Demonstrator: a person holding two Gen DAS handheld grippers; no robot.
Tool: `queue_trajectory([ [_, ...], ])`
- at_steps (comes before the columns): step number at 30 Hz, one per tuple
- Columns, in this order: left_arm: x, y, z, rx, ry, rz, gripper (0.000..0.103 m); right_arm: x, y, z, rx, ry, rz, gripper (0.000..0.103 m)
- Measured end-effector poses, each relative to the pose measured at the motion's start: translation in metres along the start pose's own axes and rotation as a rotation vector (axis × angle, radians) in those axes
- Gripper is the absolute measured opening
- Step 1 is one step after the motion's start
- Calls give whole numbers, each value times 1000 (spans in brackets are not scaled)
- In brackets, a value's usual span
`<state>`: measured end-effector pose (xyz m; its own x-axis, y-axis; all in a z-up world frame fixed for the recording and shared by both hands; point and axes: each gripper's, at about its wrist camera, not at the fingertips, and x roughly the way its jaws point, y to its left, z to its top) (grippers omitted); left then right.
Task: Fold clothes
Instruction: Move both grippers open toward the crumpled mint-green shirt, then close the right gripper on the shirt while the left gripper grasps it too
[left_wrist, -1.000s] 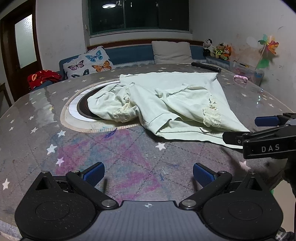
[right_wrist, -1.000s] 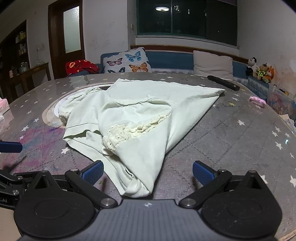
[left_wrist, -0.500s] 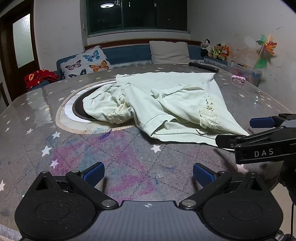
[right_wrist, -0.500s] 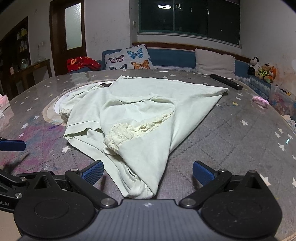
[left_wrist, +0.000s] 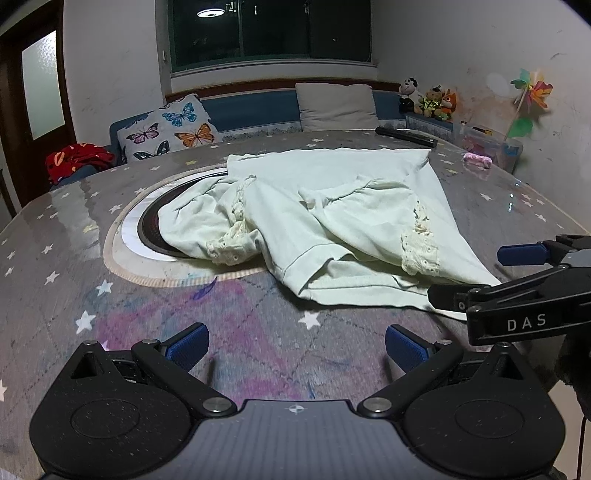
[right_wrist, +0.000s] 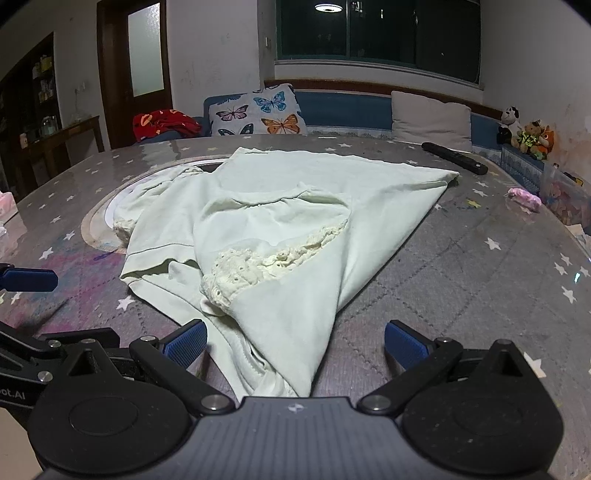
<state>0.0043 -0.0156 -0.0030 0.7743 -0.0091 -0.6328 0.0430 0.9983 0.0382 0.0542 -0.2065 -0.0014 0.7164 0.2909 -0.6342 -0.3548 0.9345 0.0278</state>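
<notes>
A pale green garment (left_wrist: 332, 218) with cream lace trim lies crumpled on a round star-patterned table (left_wrist: 55, 236); it also shows in the right wrist view (right_wrist: 288, 229). My left gripper (left_wrist: 297, 345) is open and empty above bare table, short of the garment's near hem. My right gripper (right_wrist: 295, 345) is open, with the garment's near corner lying between its blue fingertips (right_wrist: 184, 341). The right gripper also shows at the right edge of the left wrist view (left_wrist: 517, 280).
A round inset plate (left_wrist: 147, 236) lies partly under the garment's left side. A black remote (right_wrist: 454, 158) and a small pink object (right_wrist: 524, 197) lie at the far right of the table. A sofa with cushions stands behind. The table edge is close on the right.
Both grippers have edged slightly forward toward the garment, which looks a little nearer. Both stay open.
</notes>
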Motion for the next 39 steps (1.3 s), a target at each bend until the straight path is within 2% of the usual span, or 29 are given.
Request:
queue_trajectory([
  [25,21,16,18,-36,5,4,103,13,2,13,-10,11,14,103],
  [30,25,22,22,-48,5,21,103,17,-4,16,10,11,14,103],
  [39,30,30,40,-41,-26,69,103,19,1,29,-34,-10,47,103],
])
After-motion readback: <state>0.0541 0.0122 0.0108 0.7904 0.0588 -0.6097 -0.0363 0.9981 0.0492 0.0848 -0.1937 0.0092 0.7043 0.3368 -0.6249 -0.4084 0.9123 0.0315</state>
